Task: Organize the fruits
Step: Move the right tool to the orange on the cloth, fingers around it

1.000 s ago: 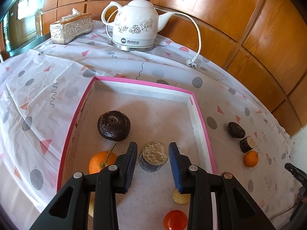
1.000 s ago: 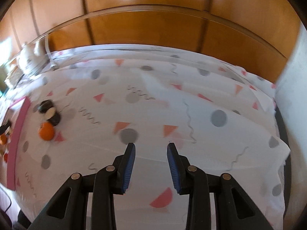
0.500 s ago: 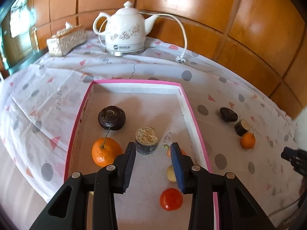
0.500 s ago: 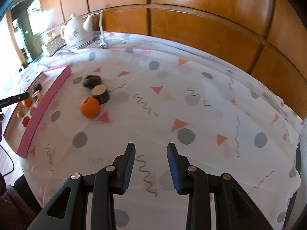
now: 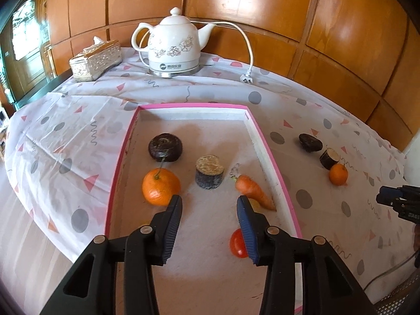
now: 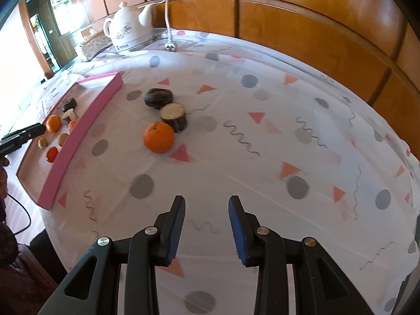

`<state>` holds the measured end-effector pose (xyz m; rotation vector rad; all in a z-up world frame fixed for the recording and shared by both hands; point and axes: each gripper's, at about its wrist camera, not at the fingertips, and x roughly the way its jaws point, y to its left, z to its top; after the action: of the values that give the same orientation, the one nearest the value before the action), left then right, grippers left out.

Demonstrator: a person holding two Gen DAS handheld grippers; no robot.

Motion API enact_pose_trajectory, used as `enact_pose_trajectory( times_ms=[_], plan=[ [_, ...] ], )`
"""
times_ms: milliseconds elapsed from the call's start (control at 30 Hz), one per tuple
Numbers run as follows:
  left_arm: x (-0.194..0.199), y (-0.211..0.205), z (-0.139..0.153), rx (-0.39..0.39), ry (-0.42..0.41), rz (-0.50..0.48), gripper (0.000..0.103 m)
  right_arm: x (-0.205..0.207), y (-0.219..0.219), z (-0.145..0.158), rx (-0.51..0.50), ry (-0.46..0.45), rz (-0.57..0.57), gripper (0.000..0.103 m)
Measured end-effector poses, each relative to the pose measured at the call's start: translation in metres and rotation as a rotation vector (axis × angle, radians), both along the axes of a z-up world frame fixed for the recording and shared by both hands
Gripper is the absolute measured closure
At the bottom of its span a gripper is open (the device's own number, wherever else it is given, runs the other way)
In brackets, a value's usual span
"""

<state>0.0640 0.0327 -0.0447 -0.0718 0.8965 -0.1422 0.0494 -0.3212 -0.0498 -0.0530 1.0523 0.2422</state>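
Three pieces sit out on the bench cloth, well ahead and left of the right gripper (image 6: 206, 225): an orange (image 6: 158, 137), a cut dark piece with a pale top (image 6: 174, 117) touching it, and a dark round one (image 6: 158, 98) just behind. That's what's left, by my read. Over in the pink-rimmed tray (image 5: 273, 162), just ahead of the left gripper (image 5: 208, 220), lie another orange (image 5: 160, 186), a dark round fruit (image 5: 165, 147), a pale-topped stub (image 5: 209, 172) and a carrot (image 5: 252, 190). Left fingers are spreading apart with nothing between them; right fingers stand part-open, empty too. A red fruit (image 5: 237, 244) and something yellowish are half-hidden behind the left gripper's right-side finger.
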Motion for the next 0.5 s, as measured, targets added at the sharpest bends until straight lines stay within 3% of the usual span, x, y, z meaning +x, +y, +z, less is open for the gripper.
enact_pose_trajectory(
  times_ms=[67, 267, 500],
  plan=[
    [-0.002, 0.005, 0.001, -0.008, -0.001, 0.011, 0.057, 0.004, 0.009, 0.001, 0.004, -0.003, 0.008, 0.061],
    [-0.008, 0.015, 0.002, -0.006, -0.011, 0.038, 0.053, 0.020, 0.041, -0.003, 0.006, -0.005, 0.039, 0.056],
    [-0.017, 0.019, 0.009, 0.009, -0.052, 0.050, 0.046, 0.041, 0.059, -0.015, -0.003, -0.001, -0.001, 0.050]
  ],
)
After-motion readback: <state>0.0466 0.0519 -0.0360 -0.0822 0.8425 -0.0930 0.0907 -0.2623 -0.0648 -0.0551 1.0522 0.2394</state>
